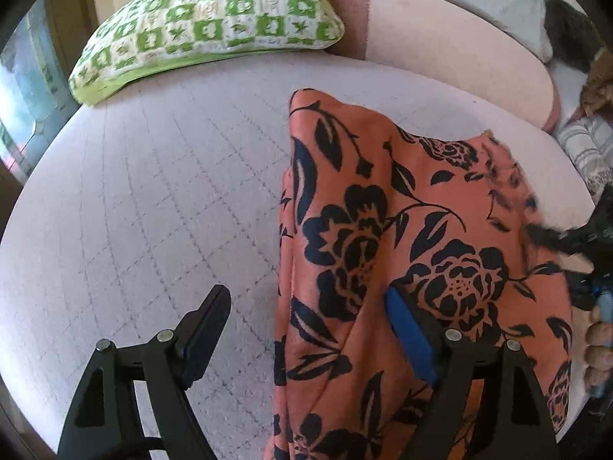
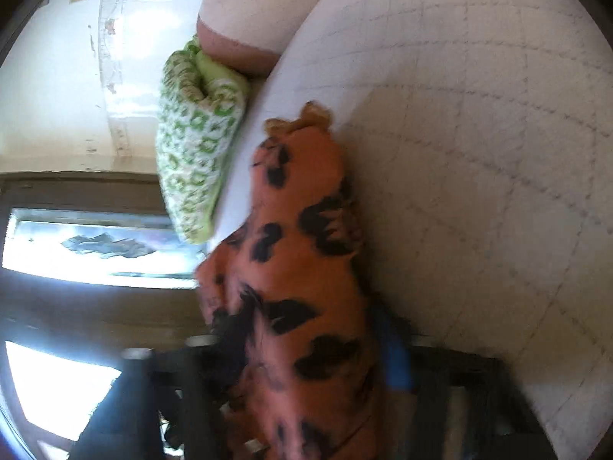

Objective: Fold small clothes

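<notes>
Left gripper (image 1: 306,329) stands wide apart, nothing pinched: one finger over the bare pale quilted bedcover (image 1: 153,191), the blue-padded one over the orange floral garment (image 1: 383,230). That garment lies bunched on the bedcover, well short of the green checked pillow (image 1: 207,27). Right gripper (image 2: 306,349), blurred, has its fingers drawn in on a bunch of the garment (image 2: 291,268), lifting it off the bedcover.

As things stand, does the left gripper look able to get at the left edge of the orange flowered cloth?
Probably yes. The left gripper is open, and the cloth edge lies between its fingers with only bare pink cover beside it. The green pillow sits far off.
</notes>
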`<state>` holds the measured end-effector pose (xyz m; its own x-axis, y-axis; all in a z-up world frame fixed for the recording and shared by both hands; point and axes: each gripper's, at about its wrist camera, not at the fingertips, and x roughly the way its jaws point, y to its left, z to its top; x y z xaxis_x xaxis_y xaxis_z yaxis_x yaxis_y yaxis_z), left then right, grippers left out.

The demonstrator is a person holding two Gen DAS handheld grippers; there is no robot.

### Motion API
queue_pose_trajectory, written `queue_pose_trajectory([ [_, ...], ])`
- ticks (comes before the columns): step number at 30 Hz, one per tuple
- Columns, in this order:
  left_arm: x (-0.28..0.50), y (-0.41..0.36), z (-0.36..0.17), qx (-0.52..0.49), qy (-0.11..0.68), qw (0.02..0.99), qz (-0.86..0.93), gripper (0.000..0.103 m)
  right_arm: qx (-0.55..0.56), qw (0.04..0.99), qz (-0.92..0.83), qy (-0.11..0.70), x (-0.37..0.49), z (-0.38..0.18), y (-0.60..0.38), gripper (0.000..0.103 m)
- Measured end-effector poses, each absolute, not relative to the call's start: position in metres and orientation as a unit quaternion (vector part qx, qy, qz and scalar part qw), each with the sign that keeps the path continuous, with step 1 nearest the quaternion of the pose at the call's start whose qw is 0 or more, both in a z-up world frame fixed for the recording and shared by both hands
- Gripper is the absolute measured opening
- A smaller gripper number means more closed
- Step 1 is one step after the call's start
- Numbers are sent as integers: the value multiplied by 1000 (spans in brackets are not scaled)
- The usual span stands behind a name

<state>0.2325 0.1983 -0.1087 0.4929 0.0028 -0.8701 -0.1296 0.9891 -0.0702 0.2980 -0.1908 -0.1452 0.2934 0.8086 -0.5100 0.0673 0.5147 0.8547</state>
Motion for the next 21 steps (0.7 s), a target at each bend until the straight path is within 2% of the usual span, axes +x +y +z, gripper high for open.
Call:
queue_pose_trajectory([
  [1,232,196,-112,-68,503,861,38,85,416,694,256,529,296,-155,-189,34],
  [3,234,204,-115,-86,507,857,38,85,413,703,246,523,289,-158,-193,35],
  [7,232,213,-120,-103,508,855,34,86,359,734,267,511,288,-119,-185,36],
  [9,229,221,-119,-104,508,854,32,86,385,698,249,551,294,-150,-188,40],
  [10,227,224,-116,-107,507,854,33,85,421,680,254,543,291,-157,-196,41],
  [11,224,227,-112,-112,506,854,31,84,412,686,252,544,289,-150,-195,55],
  [13,218,237,-93,-137,490,861,16,84,368,713,237,548,285,-129,-188,70],
  [17,218,264,-63,-169,444,880,-13,84,286,791,226,491,262,-72,-186,70],
  [20,241,286,-67,-231,447,862,-62,84,258,794,291,468,248,-43,-164,70],
  [21,248,289,-70,-248,447,856,-75,79,254,786,313,469,245,-41,-159,70],
])
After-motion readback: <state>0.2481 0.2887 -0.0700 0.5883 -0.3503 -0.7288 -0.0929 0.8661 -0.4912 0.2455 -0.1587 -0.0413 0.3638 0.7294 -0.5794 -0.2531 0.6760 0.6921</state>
